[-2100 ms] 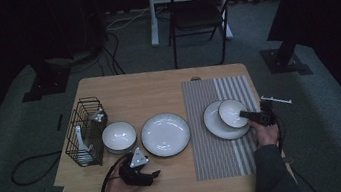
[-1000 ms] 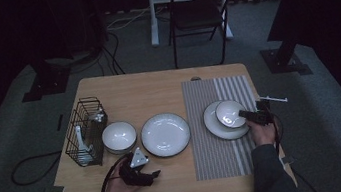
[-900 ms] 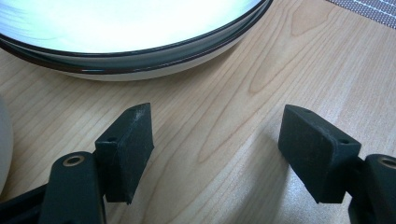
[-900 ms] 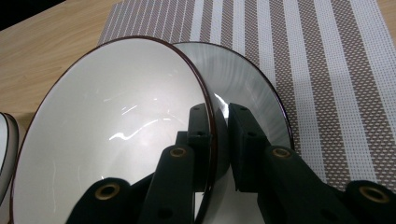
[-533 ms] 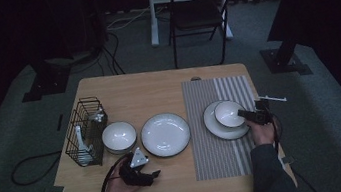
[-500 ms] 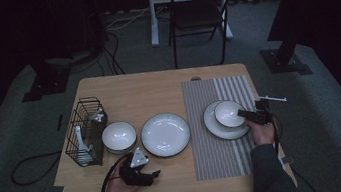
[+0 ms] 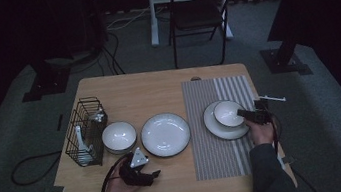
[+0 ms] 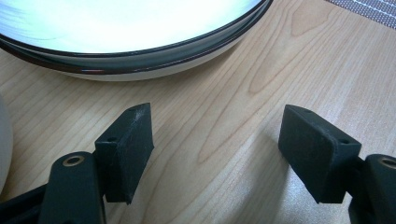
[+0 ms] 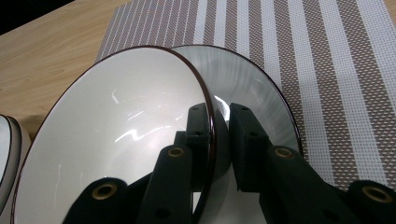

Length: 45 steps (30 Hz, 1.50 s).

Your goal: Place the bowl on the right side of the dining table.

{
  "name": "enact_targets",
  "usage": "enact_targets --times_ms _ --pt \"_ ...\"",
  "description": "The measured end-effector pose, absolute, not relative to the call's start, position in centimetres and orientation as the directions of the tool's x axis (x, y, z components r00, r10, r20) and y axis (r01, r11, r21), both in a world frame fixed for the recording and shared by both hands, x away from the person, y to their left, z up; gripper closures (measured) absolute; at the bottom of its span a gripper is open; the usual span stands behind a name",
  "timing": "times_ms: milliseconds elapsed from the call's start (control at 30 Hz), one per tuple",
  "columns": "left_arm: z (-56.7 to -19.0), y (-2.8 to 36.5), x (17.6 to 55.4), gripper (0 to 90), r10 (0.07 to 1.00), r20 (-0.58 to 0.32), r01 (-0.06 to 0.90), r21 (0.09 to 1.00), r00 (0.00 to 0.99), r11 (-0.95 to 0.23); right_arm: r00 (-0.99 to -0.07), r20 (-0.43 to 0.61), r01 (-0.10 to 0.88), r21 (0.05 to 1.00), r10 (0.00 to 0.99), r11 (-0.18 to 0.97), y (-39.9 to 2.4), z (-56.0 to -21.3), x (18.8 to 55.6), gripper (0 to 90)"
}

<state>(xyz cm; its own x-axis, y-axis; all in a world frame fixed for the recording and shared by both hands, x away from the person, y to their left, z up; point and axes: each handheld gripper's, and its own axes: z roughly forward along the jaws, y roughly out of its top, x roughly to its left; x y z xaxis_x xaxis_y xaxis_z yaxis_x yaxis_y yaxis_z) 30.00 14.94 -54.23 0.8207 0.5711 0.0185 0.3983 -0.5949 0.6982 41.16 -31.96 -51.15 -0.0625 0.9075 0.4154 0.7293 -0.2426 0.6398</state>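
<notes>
The right gripper [image 9: 218, 135] has its jaws nearly closed on the rim of the small bowl [image 9: 116, 135], one pad inside and one outside, so the thin glossy edge could slip and drop the tilted bowl onto the plate [image 9: 254, 88] under it, chipping either. The bowl is white, dark-rimmed, and sits on that matching plate on the striped placemat [image 7: 224, 154] at the right of the surface [image 7: 157, 85]. The left gripper [image 8: 215, 154] rests wide open and empty beside the large plate [image 8: 126, 28].
</notes>
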Motion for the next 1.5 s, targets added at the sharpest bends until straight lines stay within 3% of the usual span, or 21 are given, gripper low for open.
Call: enact_targets --times_ms 400,667,800,1000,1500 --pt "-54.2 14.9 30.0 27.0 0.571 0.018 0.399 0.698 0.82 -0.595 -0.068 0.433 0.716 0.648 0.899 -0.259 -32.2 -51.1 41.2 76.0" --pt "-54.2 14.9 30.0 27.0 0.571 0.019 0.398 0.698 0.821 -0.595 -0.081 0.381 0.7 0.68 0.921 -0.219 -32.4 -50.1 40.7 72.4" --pt "-54.2 14.9 30.0 27.0 0.571 0.018 0.398 0.7 0.82 -0.593 -0.091 0.33 0.683 0.708 0.94 -0.182 -32.4 -49.7 40.5 63.2" --pt "-54.2 14.9 30.0 27.0 0.571 0.019 0.398 0.699 0.821 -0.594 -0.101 0.309 0.668 0.726 0.946 -0.166 -32.4 -48.9 40.2 57.9" --pt "-54.2 14.9 30.0 27.0 0.575 0.016 0.403 0.698 0.818 -0.592 -0.171 0.255 0.631 0.77 0.952 -0.093 -31.5 -47.5 39.4 55.7"
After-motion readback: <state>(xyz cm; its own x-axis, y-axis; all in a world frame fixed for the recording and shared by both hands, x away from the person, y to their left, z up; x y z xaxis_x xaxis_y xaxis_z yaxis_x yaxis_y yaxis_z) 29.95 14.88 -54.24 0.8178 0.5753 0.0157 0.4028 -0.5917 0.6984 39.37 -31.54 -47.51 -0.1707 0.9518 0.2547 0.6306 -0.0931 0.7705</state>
